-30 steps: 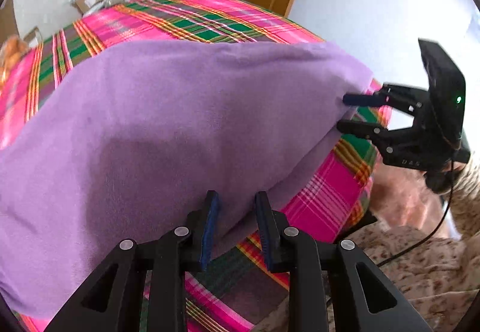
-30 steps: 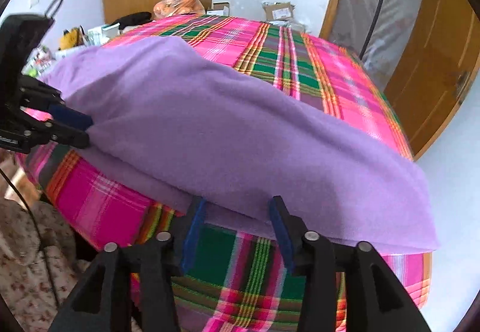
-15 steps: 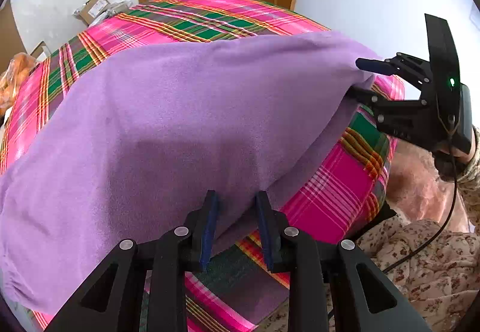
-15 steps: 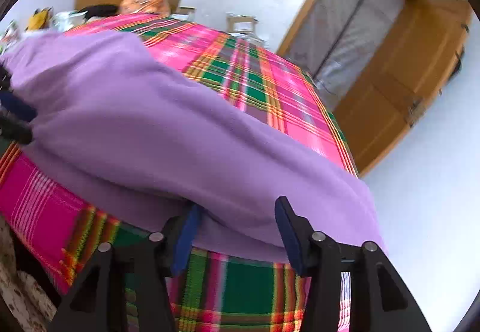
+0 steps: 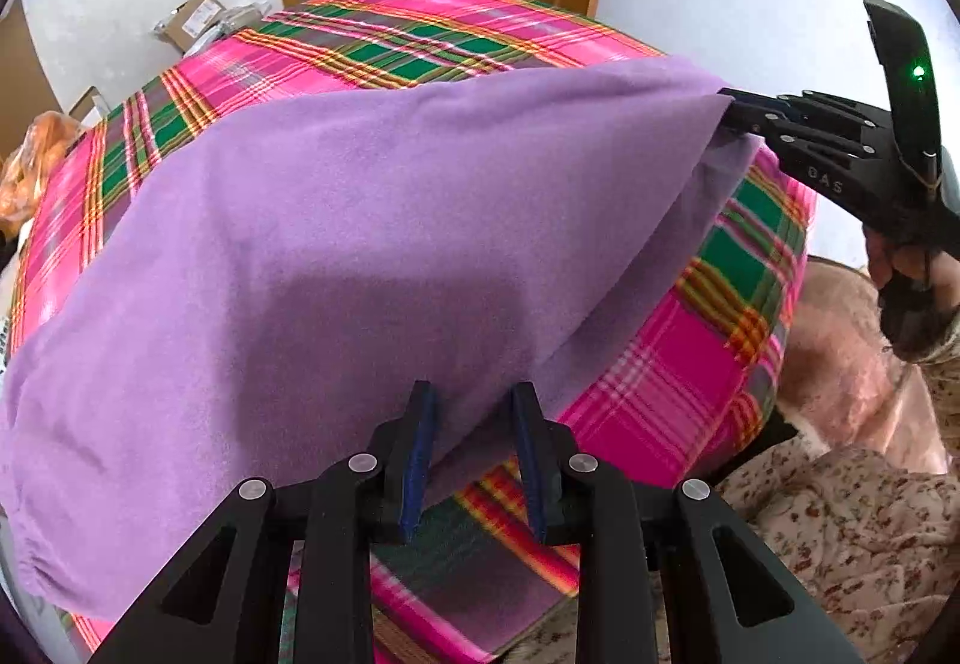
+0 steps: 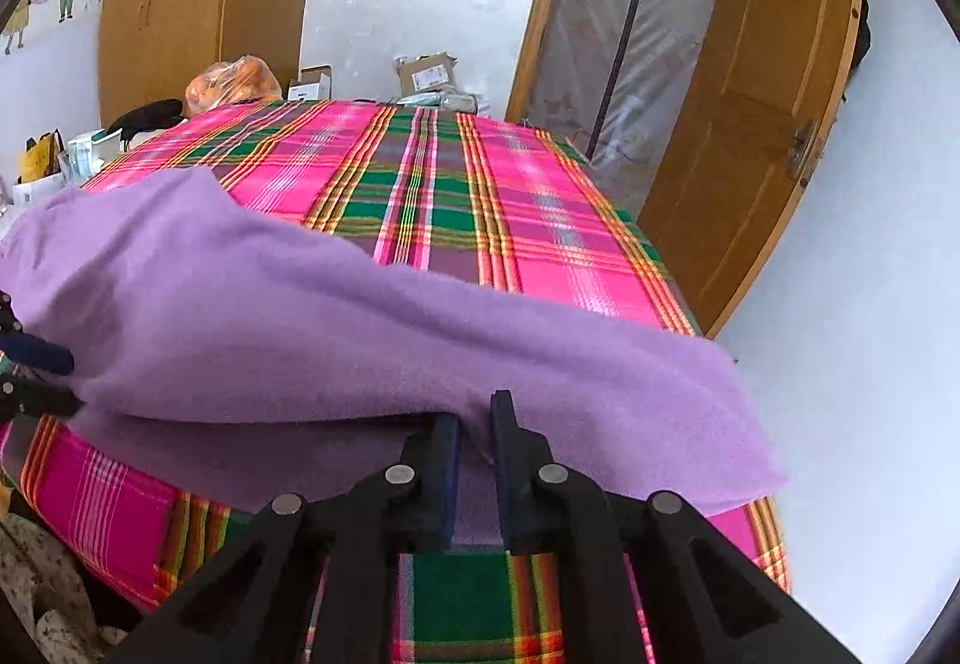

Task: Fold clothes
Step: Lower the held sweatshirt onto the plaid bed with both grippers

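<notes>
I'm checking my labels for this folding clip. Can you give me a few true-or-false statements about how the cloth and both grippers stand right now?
1. The right hand-held gripper is shut on the soft purple fleece cloth. True.
2. The purple cloth lies flat, untouched. False: its near edge is lifted and pinched.
3. The bed is covered by a pink and green plaid sheet. True.
4. The left hand-held gripper is wide open and clear of the cloth. False: cloth sits between its fingers.
5. The wooden door is blue. False: brown wood.

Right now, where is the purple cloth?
The purple cloth lies across the near part of the plaid-covered bed, its near edge lifted between the left gripper and the right gripper.
</notes>
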`<state>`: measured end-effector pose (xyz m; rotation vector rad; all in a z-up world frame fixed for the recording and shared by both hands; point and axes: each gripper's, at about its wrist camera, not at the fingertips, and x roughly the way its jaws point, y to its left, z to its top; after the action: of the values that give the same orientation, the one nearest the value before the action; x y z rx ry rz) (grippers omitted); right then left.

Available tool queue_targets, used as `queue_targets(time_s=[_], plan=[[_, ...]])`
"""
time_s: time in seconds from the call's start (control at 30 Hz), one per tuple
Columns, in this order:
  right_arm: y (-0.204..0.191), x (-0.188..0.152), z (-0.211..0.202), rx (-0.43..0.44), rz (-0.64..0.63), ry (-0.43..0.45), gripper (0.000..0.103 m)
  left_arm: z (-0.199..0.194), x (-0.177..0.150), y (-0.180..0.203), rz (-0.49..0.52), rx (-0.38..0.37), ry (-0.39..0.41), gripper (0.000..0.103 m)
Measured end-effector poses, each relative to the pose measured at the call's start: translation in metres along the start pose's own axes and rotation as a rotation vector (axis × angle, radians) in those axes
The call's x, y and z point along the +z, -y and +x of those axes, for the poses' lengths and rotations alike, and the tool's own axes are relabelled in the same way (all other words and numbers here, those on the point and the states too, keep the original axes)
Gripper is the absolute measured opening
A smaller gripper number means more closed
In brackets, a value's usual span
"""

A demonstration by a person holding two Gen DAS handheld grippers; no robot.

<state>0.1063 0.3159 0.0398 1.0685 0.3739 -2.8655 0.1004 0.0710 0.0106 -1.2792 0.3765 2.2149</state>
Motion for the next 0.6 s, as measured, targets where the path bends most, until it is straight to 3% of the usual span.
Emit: queue_targets(time_s=[0.6], plan=[[0.004, 0.006, -0.008, 0.027, 0.038, 0.039, 0.01, 0.012, 0.018, 0.031, 0.129, 0.097, -0.023, 0.027]])
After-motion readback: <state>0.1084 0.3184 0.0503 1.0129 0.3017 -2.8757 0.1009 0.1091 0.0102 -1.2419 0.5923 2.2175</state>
